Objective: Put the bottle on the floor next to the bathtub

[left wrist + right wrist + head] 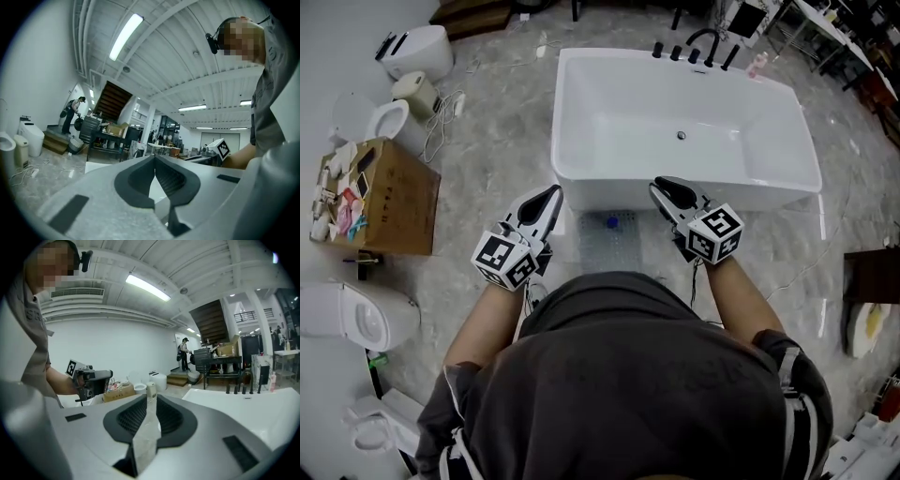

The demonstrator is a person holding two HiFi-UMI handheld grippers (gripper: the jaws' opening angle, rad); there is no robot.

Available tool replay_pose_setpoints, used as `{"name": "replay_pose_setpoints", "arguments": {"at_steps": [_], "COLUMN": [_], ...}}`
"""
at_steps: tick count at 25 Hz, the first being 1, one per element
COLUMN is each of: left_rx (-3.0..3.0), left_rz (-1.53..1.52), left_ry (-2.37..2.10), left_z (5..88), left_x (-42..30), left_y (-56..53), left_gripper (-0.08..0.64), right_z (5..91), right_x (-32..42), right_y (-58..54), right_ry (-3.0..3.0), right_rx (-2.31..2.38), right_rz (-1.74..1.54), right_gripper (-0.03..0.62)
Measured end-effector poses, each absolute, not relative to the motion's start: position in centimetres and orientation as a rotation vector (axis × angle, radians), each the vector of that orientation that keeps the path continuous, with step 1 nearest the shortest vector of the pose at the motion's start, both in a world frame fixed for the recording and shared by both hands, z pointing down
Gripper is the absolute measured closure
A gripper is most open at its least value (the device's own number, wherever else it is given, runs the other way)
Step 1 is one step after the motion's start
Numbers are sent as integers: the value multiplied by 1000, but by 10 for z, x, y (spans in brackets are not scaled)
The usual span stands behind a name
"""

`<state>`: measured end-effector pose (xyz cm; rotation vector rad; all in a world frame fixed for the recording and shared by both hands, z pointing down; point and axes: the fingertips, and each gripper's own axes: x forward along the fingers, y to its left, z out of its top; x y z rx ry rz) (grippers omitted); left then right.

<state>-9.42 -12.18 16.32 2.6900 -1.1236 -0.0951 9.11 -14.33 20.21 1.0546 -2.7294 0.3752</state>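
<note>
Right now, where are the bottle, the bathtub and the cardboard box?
bottle (611, 223), head view, on its blue cap.
bathtub (619, 127), head view, on its bare white inside.
cardboard box (394, 202), head view, on its brown side.

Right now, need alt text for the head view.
Seen from above, a person holds the left gripper and right gripper at the near rim of a white bathtub. A blue-capped bottle sits on the floor between them, beside the tub.
</note>
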Motion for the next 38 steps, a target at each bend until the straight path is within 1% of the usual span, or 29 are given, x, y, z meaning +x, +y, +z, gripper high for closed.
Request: {"name": "replay_pose_setpoints", "arguments": {"at_steps": [1,2,3,6,17,38], "left_rx": [2691,2693,2694,2690,2690,2695], "left_rz": [-95,-93,-89,-77,-50,-51], "left_ry": [-1120,-1116,-1112,-1097,-1089,-1107], "left_z": [162,161,161,165,168,167], "left_x": [-94,-93,-92,-87,-81,-81], "left_y": [-122,-122,-123,-124,-127,-115], "left_gripper": [557,557,557,557,557,557], "right_z": [200,200,200,205,212,218], "right_x": [94,97,99,103,103,107], "right_y": [-144,-145,-146,-150,-150,-142], "right_ry": [-2737,-2743,-2748,-2748,-2733,-2701], "right_rx": [1076,1099,1116,1128,1111,1105], "right_rz": [370,373,386,434,448,412], "right_gripper": [550,596,600,601,601,603]}}
